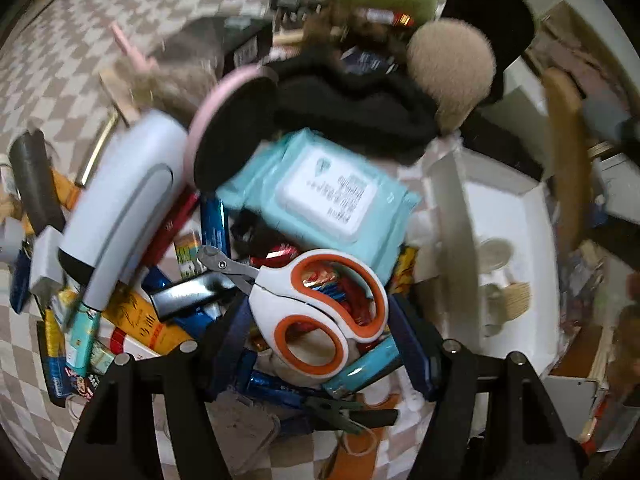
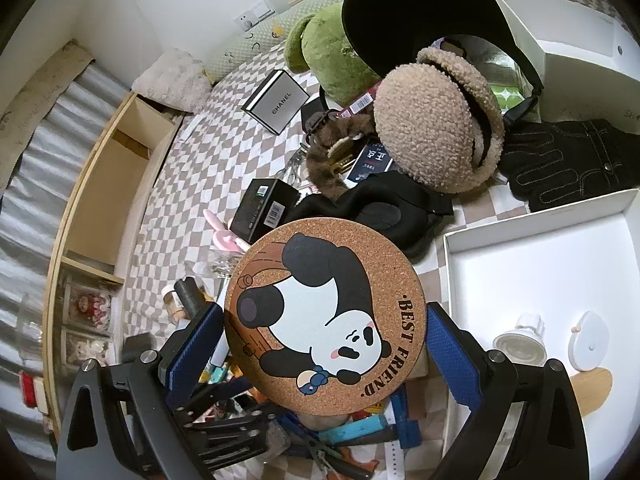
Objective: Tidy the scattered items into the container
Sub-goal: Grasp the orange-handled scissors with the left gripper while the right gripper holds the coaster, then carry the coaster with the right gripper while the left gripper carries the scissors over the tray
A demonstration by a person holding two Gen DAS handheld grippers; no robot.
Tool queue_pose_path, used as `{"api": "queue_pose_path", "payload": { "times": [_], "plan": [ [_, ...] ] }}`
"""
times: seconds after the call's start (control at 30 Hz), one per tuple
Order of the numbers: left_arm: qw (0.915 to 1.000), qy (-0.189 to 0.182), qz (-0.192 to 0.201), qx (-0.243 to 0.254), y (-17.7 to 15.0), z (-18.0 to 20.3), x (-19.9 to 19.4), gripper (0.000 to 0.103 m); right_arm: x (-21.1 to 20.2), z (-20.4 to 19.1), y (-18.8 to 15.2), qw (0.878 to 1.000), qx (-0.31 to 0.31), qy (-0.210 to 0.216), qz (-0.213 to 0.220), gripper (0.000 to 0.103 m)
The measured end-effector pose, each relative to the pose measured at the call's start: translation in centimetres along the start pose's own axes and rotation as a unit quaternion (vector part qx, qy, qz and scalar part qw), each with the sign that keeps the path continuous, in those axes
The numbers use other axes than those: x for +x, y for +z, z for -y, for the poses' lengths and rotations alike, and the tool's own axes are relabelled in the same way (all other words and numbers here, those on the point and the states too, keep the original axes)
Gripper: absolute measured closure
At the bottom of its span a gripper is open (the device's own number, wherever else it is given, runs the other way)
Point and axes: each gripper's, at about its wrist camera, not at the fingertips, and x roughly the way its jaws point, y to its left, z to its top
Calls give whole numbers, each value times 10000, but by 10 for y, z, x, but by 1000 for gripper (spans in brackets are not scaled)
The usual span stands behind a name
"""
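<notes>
Scissors with white-and-orange handles (image 1: 316, 312) sit between the spread left gripper (image 1: 316, 344) fingers; right gripper (image 2: 324, 344) clamps a round cork panda coaster (image 2: 324, 316).

A bed covered in a beige-and-white checked cloth (image 2: 176, 184) carries everything. Seen from the right wrist, a white open cardboard tray (image 2: 540, 264) lies on it at three o'clock, with a black stitched denim garment (image 2: 576, 160) just beyond at two o'clock. A green plush toy (image 2: 324, 56) sits at twelve o'clock, a white box with black lettering (image 2: 276, 100) beside it at eleven. A black barcode-labelled box (image 2: 260, 208) lies near centre, touching a black padded pouch (image 2: 380, 208). In the left wrist view, blurred, a heap topped by a pale-blue wipes packet (image 1: 320, 196) and what seems a white hair dryer (image 1: 116, 208) rests on the cloth.
</notes>
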Motion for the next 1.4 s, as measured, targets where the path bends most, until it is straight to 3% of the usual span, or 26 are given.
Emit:
{"api": "queue_pose_path", "payload": {
  "times": [0.2, 0.63, 0.93, 1.4],
  "plan": [
    [9982, -174, 562, 122, 5, 12, -33, 34, -7, -7, -2, 9999, -43, 19, 108, 5],
    [9915, -770, 992, 330, 19, 48, -64, 34, -45, 18, -2, 9980, 191, -163, 572, 5],
    [9861, -1150, 1068, 543, 28, 85, -63, 34, -70, 70, 1, 9929, 589, -620, 824, 5],
    [9810, -1468, 950, 845, 37, 139, -34, 34, -84, 153, -9, 9827, 1223, -1214, 682, 5]
  ]
}}
